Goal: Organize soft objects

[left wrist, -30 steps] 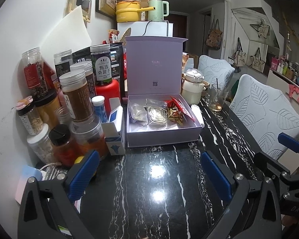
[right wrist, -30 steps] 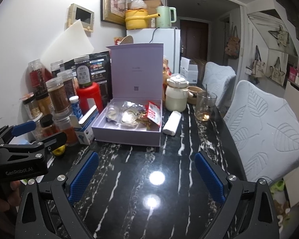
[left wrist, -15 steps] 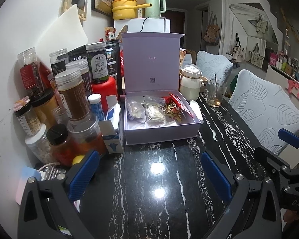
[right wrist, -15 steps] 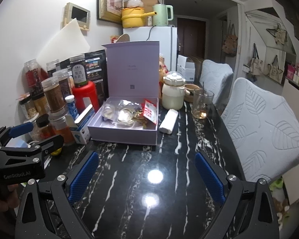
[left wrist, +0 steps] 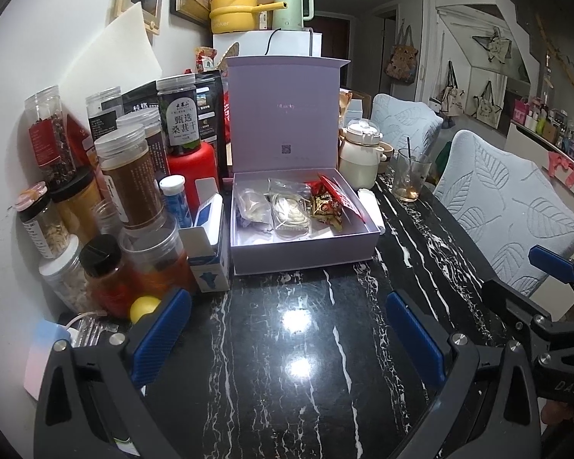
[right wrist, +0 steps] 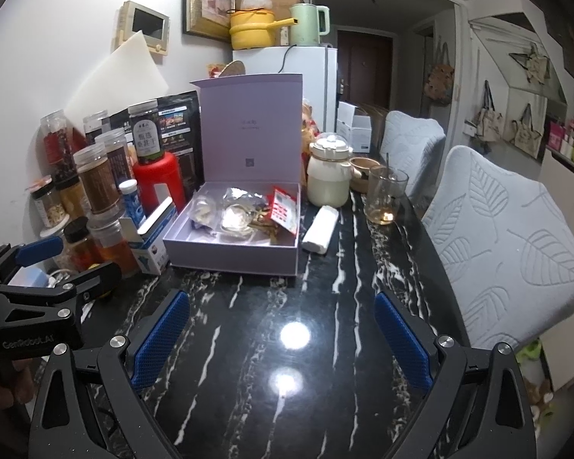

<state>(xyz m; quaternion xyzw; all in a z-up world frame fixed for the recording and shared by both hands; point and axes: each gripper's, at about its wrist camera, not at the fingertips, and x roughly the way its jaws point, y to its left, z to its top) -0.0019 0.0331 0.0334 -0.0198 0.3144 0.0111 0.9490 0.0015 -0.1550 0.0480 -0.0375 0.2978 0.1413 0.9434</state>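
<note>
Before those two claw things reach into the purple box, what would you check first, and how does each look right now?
1. Left gripper open, holding nothing: ok.
2. Right gripper open, holding nothing: ok.
3. Purple box lid upright, inside reachable: ok.
4. Soft packets lying loose in the box: ok.
5. Black table bare between grippers and box: ok.
6. Jars crowd the box's left side, white roll its right: not ok.

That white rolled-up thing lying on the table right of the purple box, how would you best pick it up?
Grip the white roll across its middle, coming from above with the right gripper. It lies flat and long, its narrow width fits between open fingers, and the purple box wall crowds its left side, so a sideways approach looks awkward.
</note>
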